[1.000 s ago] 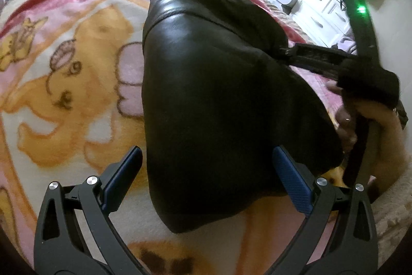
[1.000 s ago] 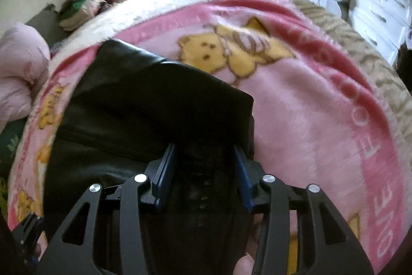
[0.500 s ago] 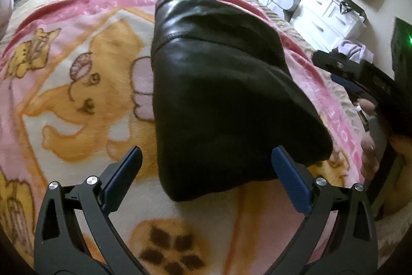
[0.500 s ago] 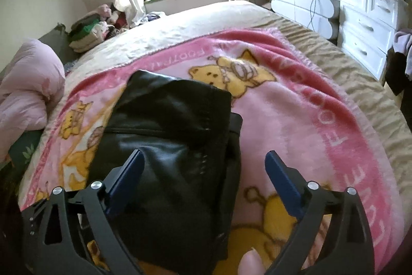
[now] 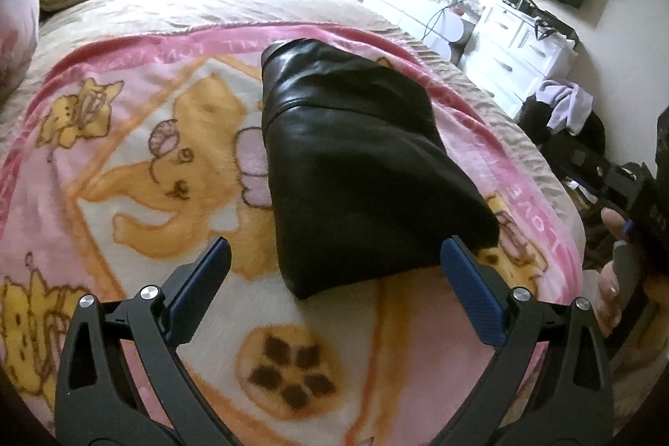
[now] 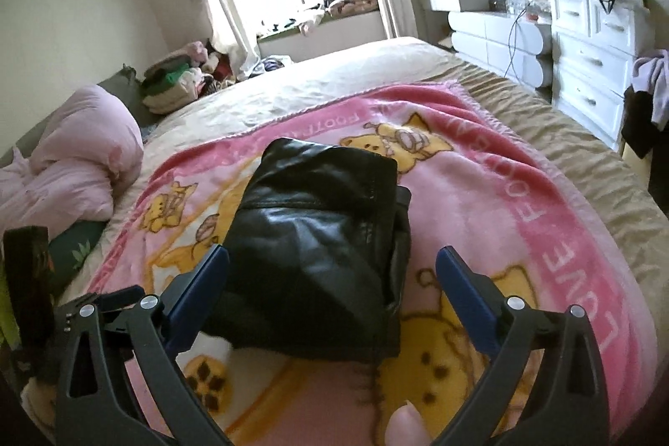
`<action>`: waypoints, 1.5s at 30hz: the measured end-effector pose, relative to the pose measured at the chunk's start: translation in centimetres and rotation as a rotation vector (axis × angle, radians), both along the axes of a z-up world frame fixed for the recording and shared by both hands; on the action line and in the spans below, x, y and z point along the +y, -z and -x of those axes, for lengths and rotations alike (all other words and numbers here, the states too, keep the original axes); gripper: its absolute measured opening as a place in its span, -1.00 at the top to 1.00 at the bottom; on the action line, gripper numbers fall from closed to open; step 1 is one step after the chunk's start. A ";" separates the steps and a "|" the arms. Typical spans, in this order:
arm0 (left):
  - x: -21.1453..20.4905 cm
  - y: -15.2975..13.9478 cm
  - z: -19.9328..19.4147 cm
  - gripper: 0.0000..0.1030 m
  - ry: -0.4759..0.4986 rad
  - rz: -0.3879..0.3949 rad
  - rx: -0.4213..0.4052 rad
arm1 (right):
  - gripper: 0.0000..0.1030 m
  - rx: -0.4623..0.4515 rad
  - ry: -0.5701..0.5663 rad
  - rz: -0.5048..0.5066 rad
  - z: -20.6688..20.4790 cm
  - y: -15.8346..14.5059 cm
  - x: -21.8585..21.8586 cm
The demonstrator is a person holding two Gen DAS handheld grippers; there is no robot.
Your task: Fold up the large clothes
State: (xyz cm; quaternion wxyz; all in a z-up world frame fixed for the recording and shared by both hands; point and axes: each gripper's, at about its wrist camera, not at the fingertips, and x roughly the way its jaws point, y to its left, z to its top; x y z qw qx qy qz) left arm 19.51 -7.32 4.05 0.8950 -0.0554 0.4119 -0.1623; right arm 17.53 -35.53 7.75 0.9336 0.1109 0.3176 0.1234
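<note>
1. The black garment (image 5: 359, 170) is seen folded into a compact bundle on the pink blanket (image 5: 125, 161), roughly at the blanket's middle.
2. Its near edge is rounded and lies just ahead of both grippers; its far edge stops short of the blanket's far border. In the right wrist view a second layer (image 6: 402, 237) is seen sticking out along the bundle's right side.
3. Bare blanket is left on every side of the garment (image 6: 317, 237), widest to its left and right.
4. The left gripper (image 5: 334, 274) is held wide open above the blanket, nothing between its jaws; the garment's near corner is framed by them but not touched.
5. The right gripper (image 6: 332, 279) is opening, nearly at full spread, with nothing gripped; the garment lies beyond and below it.
6. The blanket is bordered by tan bedding (image 6: 585, 136), whose right edge drops toward white drawers (image 6: 593, 65).
7. A pink duvet (image 6: 71, 161) is heaped at the bed's left side.
</note>
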 end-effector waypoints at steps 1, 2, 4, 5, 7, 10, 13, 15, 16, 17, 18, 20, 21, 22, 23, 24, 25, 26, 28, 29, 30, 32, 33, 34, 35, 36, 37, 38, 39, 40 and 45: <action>0.1 -0.1 0.4 -0.83 0.004 0.002 -0.006 | -0.91 -0.002 -0.001 -0.003 0.5 0.0 0.0; 0.1 -0.2 0.9 -0.83 0.009 0.006 -0.017 | -0.91 -0.007 -0.006 -0.009 1.5 0.1 0.0; 0.3 -0.2 1.7 -0.83 0.018 0.012 -0.035 | -0.91 -0.024 -0.007 -0.009 3.0 0.2 0.1; 0.4 -0.1 2.2 -0.83 0.021 0.013 -0.042 | -0.91 -0.028 -0.007 -0.004 3.6 0.2 0.1; 0.5 0.1 3.1 -0.83 0.024 0.014 -0.055 | -0.91 -0.045 -0.004 0.019 5.2 0.6 0.4; 0.9 0.5 4.3 -0.83 0.025 0.031 -0.070 | -0.92 -0.061 -0.004 0.053 7.1 1.5 0.9; 1.3 1.2 5.3 -0.83 0.031 0.056 -0.072 | -0.92 -0.072 0.007 0.076 8.4 2.2 1.4; 1.4 1.7 6.0 -0.83 0.028 0.055 -0.075 | -0.92 -0.087 0.012 0.088 9.3 2.8 1.7; 1.4 1.8 6.2 -0.83 0.027 0.052 -0.077 | -0.92 -0.094 0.014 0.092 9.7 3.0 1.8; 1.4 2.1 6.5 -0.83 0.027 0.045 -0.080 | -0.92 -0.106 0.019 0.097 10.3 3.4 2.0; 1.5 2.4 6.8 -0.83 0.022 0.036 -0.081 | -0.92 -0.109 0.022 0.102 10.5 3.6 2.0; 1.6 2.8 7.2 -0.83 0.012 0.025 -0.087 | -0.92 -0.102 0.044 0.128 10.9 4.5 2.3; 1.6 3.0 7.4 -0.83 0.005 0.012 -0.092 | -0.92 -0.094 0.057 0.143 11.1 5.0 2.5; 1.6 3.1 7.5 -0.83 0.000 0.002 -0.093 | -0.92 -0.092 0.064 0.149 11.2 5.4 2.6; 1.6 3.4 7.6 -0.83 -0.004 -0.005 -0.092 | -0.92 -0.089 0.072 0.162 11.4 6.0 2.8; 1.7 3.6 7.7 -0.83 -0.006 -0.007 -0.092 | -0.92 -0.090 0.077 0.171 11.6 6.4 3.0; 1.7 3.9 7.8 -0.83 -0.008 -0.006 -0.089 | -0.92 -0.092 0.080 0.175 11.7 6.8 3.1; 1.8 4.1 7.8 -0.83 -0.010 -0.004 -0.085 | -0.92 -0.096 0.080 0.183 12.0 7.2 3.3; 2.0 4.6 7.9 -0.83 -0.013 0.001 -0.074 | -0.92 -0.113 0.085 0.192 12.4 7.7 3.5; 2.1 4.8 7.9 -0.83 -0.016 0.003 -0.071 | -0.92 -0.120 0.085 0.202 12.5 7.8 3.6; 2.1 4.9 7.9 -0.83 -0.016 0.004 -0.070 | -0.92 -0.127 0.082 0.214 12.6 7.9 3.7; 2.2 5.1 7.9 -0.83 -0.022 -0.002 -0.070 | -0.92 -0.129 0.068 0.211 12.7 8.0 3.8; 2.3 5.2 7.9 -0.83 -0.028 -0.005 -0.072 | -0.92 -0.130 0.064 0.205 12.6 7.9 3.8; 2.3 5.2 8.0 -0.83 -0.032 -0.008 -0.074 | -0.92 -0.130 0.064 0.206 12.6 7.9 3.8; 2.3 5.2 8.0 -0.83 -0.035 -0.011 -0.076 | -0.92 -0.129 0.066 0.208 12.6 8.0 3.8; 2.4 5.2 8.0 -0.83 -0.037 -0.016 -0.078 | -0.92 -0.122 0.065 0.208 12.5 8.0 3.7; 2.4 5.2 8.0 -0.83 -0.038 -0.018 -0.078 | -0.92 -0.115 0.062 0.206 12.5 8.0 3.7; 2.4 5.2 8.0 -0.83 -0.038 -0.018 -0.078 | -0.92 -0.110 0.062 0.203 12.4 8.1 3.7; 2.4 5.3 8.0 -0.83 -0.038 -0.018 -0.075 | -0.92 -0.103 0.063 0.202 12.3 8.1 3.6; 2.4 5.3 7.9 -0.83 -0.036 -0.019 -0.072 | -0.92 -0.098 0.063 0.200 12.2 8.1 3.6; 2.0 5.3 8.0 -0.83 -0.040 -0.054 -0.076 | -0.92 -0.078 0.059 0.197 11.9 8.4 3.5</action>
